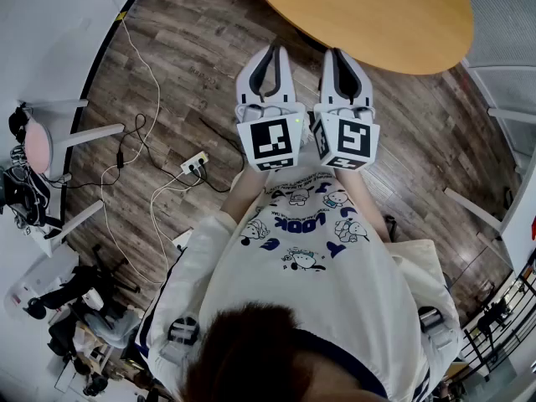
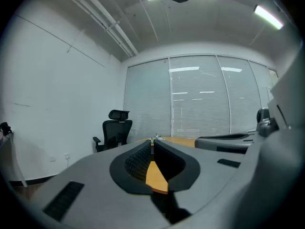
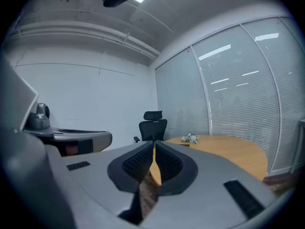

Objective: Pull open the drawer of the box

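Head view: my left gripper [image 1: 271,50] and right gripper [image 1: 338,54] both pressed together, empty; round orange-wood table [image 1: 377,11] far; no box visible, I'd find it, then spread jaws.

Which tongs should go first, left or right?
Neither stands out: the left tongs and right tongs hang side by side, both shut and empty, facing the wooden table. No box shows.
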Demonstrator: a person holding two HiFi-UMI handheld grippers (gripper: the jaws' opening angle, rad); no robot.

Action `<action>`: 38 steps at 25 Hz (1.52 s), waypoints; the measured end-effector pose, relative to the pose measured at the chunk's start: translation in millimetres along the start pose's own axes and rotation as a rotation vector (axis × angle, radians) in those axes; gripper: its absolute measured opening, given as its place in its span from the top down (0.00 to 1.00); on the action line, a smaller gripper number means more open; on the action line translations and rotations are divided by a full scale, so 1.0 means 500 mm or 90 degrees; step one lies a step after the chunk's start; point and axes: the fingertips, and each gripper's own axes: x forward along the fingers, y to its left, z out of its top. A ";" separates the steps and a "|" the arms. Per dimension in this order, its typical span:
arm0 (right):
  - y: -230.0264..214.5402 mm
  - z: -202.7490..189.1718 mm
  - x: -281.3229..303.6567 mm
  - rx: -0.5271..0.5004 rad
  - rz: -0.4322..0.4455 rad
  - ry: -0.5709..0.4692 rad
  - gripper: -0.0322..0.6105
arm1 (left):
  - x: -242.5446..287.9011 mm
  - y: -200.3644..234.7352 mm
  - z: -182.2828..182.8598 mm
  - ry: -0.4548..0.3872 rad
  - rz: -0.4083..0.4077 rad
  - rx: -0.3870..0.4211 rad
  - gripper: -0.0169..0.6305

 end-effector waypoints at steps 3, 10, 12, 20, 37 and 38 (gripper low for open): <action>-0.002 0.001 0.008 0.001 0.002 0.000 0.89 | 0.009 -0.001 0.002 -0.001 0.000 0.000 0.93; -0.020 0.000 0.029 0.000 0.015 0.003 0.89 | 0.038 -0.011 0.002 -0.001 0.003 0.002 0.93; -0.025 0.003 0.039 -0.001 0.021 0.001 0.89 | 0.049 -0.014 0.004 -0.002 0.006 0.003 0.93; -0.065 0.010 0.079 0.008 0.040 -0.002 0.89 | 0.097 -0.022 0.006 -0.001 0.030 0.000 0.93; -0.100 -0.010 0.136 0.032 0.080 0.016 0.89 | 0.148 -0.043 -0.011 0.010 0.058 -0.004 0.93; -0.101 -0.011 0.139 0.033 0.079 0.017 0.89 | 0.151 -0.042 -0.012 0.012 0.058 -0.004 0.93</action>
